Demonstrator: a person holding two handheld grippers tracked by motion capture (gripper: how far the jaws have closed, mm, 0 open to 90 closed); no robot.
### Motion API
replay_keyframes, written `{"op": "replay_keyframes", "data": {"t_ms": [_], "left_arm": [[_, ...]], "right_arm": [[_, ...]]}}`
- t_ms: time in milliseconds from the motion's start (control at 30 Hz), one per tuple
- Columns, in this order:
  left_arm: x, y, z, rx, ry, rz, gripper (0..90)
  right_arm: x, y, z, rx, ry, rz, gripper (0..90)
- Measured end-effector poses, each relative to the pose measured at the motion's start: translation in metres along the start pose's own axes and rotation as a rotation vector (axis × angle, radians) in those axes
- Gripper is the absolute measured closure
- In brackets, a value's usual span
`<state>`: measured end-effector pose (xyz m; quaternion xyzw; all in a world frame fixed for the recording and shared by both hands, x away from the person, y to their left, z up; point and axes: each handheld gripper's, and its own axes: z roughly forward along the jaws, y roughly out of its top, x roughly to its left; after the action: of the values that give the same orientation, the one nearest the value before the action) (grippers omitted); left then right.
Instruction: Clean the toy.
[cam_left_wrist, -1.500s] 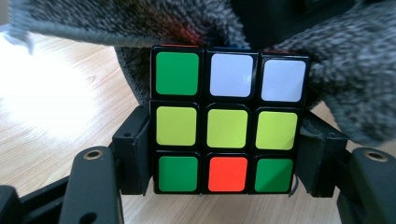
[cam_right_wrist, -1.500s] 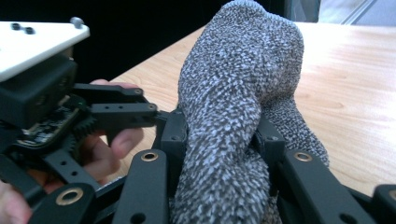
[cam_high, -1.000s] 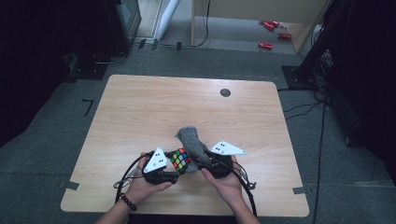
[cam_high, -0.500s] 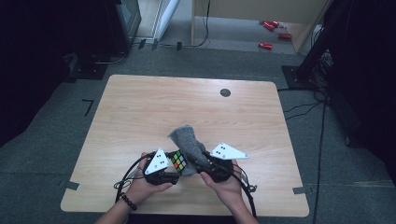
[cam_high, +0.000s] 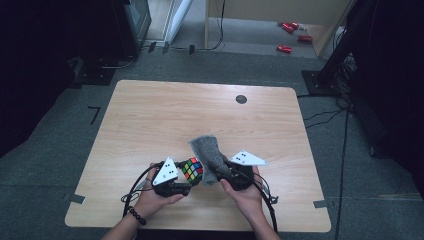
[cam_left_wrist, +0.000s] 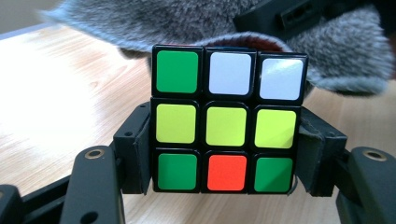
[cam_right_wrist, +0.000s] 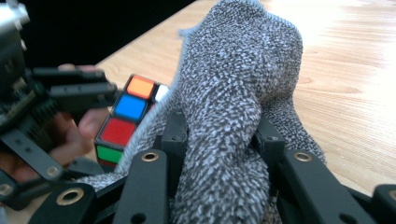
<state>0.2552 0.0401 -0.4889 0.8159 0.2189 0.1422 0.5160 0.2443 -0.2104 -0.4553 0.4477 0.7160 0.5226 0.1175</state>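
A colour puzzle cube (cam_left_wrist: 226, 120) with green, white, yellow and red stickers sits between the two black jaws of my left gripper (cam_left_wrist: 226, 158), which is shut on its sides. In the high view the cube (cam_high: 192, 169) is held near the table's front edge by the left gripper (cam_high: 186, 176). My right gripper (cam_right_wrist: 219, 154) is shut on a grey knitted cloth (cam_right_wrist: 238, 93), whose bunched top stands up over the jaws. The cloth (cam_high: 206, 150) rests against the cube's right side, with the right gripper (cam_high: 212, 175) just behind it. The cube (cam_right_wrist: 126, 116) shows to the cloth's left.
The wooden table (cam_high: 150, 110) has a small black round mark (cam_high: 241, 99) at its far right. Cables loop from both grippers by the front edge. Red objects (cam_high: 289, 27) lie on the floor beyond the table, beside dark equipment stands.
The grey cloth has shifted slightly against the cube, its top now leaning more to the left. The left hand and cube have stayed in place.
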Motion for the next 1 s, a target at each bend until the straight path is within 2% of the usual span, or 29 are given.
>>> {"op": "replay_keyframes", "data": {"t_ms": [67,167,267,333,533,700,800,900,1000], "left_arm": [[-0.002,-0.001,0.002,0.013,0.003,0.008,34.2],[-0.007,-0.001,0.005,0.018,-0.008,0.022,34.2],[-0.010,0.000,0.005,0.003,-0.020,0.025,34.2],[-0.010,0.001,0.003,-0.009,-0.025,0.015,34.2],[-0.001,0.002,-0.003,-0.036,-0.014,-0.021,34.2],[0.001,0.001,-0.003,-0.028,-0.001,-0.019,34.2],[-0.001,0.000,0.000,-0.011,0.005,-0.005,34.2],[-0.004,0.000,0.002,-0.006,-0.003,0.001,34.2],[-0.004,0.001,0.001,-0.014,-0.009,0.001,34.2]], "right_arm": [[0.003,0.003,-0.004,-0.031,0.028,0.007,65.6],[0.018,0.008,-0.008,-0.066,0.083,-0.040,65.5],[0.032,0.007,-0.007,-0.072,0.114,-0.084,65.5],[0.034,0.005,-0.004,-0.060,0.127,-0.079,65.4],[0.017,0.000,0.000,-0.043,0.112,-0.016,65.5],[0.006,0.000,0.000,-0.009,0.039,0.000,65.5],[0.010,0.002,-0.003,-0.031,0.057,0.004,65.4],[0.022,0.006,-0.006,-0.059,0.099,-0.038,65.3],[0.032,0.006,-0.006,-0.064,0.126,-0.078,65.2]]}}
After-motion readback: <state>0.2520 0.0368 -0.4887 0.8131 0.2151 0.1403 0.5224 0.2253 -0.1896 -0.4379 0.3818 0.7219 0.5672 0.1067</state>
